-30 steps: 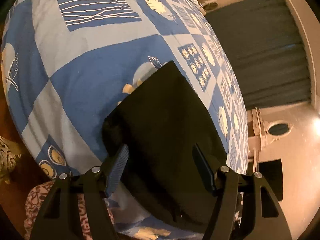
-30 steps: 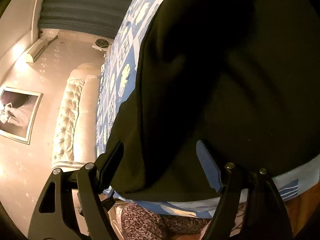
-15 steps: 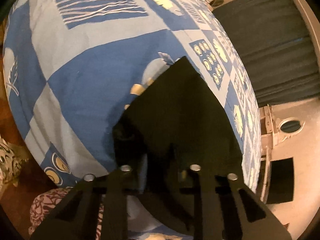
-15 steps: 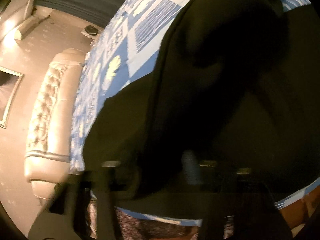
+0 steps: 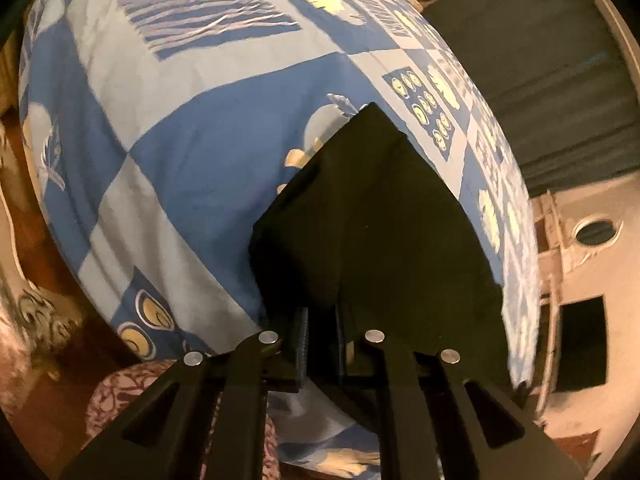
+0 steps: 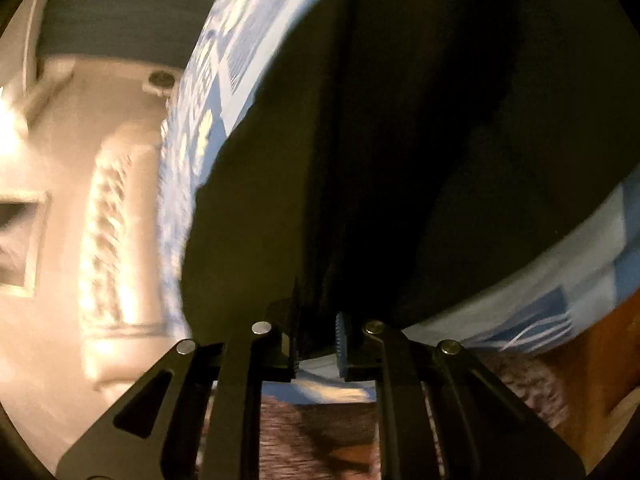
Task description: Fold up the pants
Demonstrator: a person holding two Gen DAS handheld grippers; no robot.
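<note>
**Both grippers now clamped on the pants**

A second ago both pairs of fingers stood spread wide over the cloth; since then they have drawn together and each now pinches dark fabric.

There is one pair of black fabric pants (image 5: 384,216), lying folded on one bed with a blue-and-white patchwork bedspread (image 5: 192,152), at the bed's near edge. In the left wrist view the pants taper to a far corner that points toward the middle of the bed, and the near hem drapes over the bed's edge.

The left gripper (image 5: 320,340) is clenched on the pants' near edge, with a fold of cloth pressed between its two ribbed pads. The right gripper (image 6: 318,340) is likewise clenched on the pants (image 6: 420,140), a hanging pleat of cloth caught between its two pads, and the fabric rises from the grip and fills most of that view.

Below the bed's edge lies one maroon-and-white patterned cloth (image 5: 120,396). Beyond the bed stand one tufted cream headboard (image 6: 108,232), blurred, and one dark grey curtain (image 5: 560,60).
</note>
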